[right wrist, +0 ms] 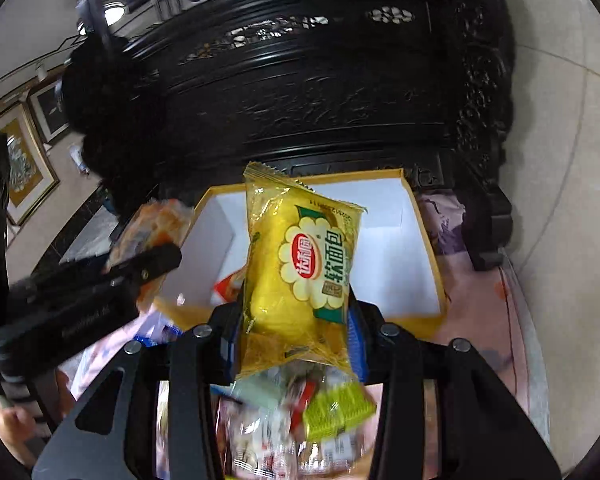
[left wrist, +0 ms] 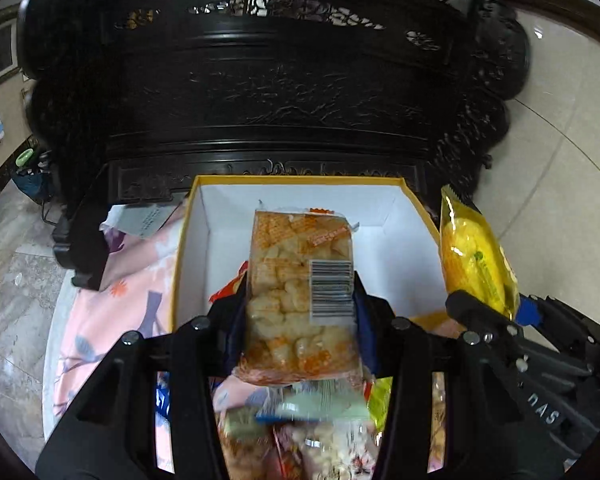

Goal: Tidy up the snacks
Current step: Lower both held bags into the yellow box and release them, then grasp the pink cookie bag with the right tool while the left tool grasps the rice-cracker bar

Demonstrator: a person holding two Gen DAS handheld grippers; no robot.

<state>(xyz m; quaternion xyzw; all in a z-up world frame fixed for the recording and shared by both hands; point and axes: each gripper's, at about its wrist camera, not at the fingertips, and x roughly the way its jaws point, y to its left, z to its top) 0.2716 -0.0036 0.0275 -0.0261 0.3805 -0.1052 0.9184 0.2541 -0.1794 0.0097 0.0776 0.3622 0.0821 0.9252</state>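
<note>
The left gripper (left wrist: 300, 304) is clamped on a clear packet of orange rice crackers (left wrist: 300, 280), held above the yellow-rimmed white box (left wrist: 204, 216); beside it the right gripper (right wrist: 296, 320) pinches a yellow bread packet (right wrist: 300, 272) over the same box; a red packet (right wrist: 230, 286) lies inside; loose snacks (right wrist: 300, 420) sit heaped below on the floral cloth (left wrist: 112, 300).

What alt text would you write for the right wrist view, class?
The right gripper holds a yellow bread packet above an open yellow box with white walls. At left, the left gripper grips an orange snack packet.
</note>
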